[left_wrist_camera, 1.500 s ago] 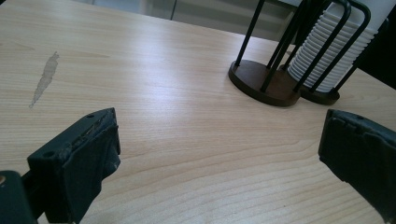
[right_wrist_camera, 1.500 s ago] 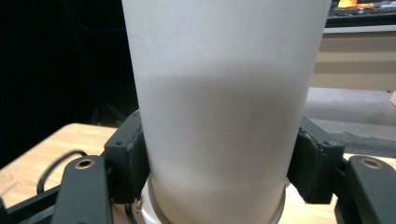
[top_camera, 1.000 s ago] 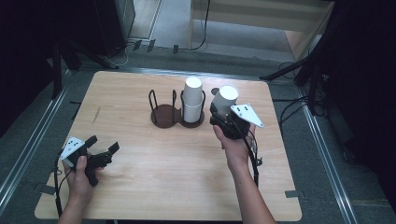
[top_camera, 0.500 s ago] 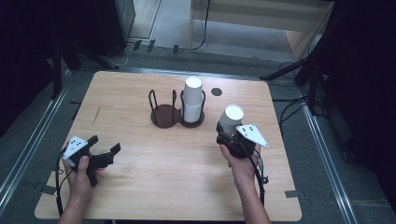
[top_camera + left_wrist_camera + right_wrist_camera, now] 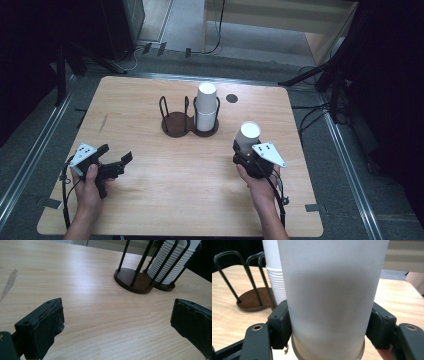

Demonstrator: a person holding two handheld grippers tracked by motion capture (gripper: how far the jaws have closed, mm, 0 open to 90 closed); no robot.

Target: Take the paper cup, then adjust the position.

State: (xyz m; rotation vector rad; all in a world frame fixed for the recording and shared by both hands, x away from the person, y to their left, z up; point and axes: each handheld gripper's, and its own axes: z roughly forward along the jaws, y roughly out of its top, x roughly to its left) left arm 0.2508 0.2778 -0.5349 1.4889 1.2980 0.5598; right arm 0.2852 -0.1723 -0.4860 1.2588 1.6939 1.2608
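A white paper cup (image 5: 248,135) (image 5: 332,297) stands upside down at the right of the wooden table (image 5: 150,200), with my right gripper (image 5: 246,150) (image 5: 329,332) shut on its lower part near the rim. A dark two-ring cup holder (image 5: 180,122) (image 5: 135,281) sits at the middle back; its right ring holds a stack of white cups (image 5: 206,106) (image 5: 170,265) (image 5: 273,280), its left ring is bare. My left gripper (image 5: 120,162) (image 5: 117,325) hovers low at the table's left front, open, nothing between its pads.
A small dark round spot (image 5: 231,98) marks the table behind the holder. A grey smear (image 5: 10,282) lies on the wood at left. Cables (image 5: 310,120) and metal rails run along the floor around the table.
My right gripper has carried the single cup away from the stack, toward the front right and downward, close to the table. The left gripper has stayed where it was.
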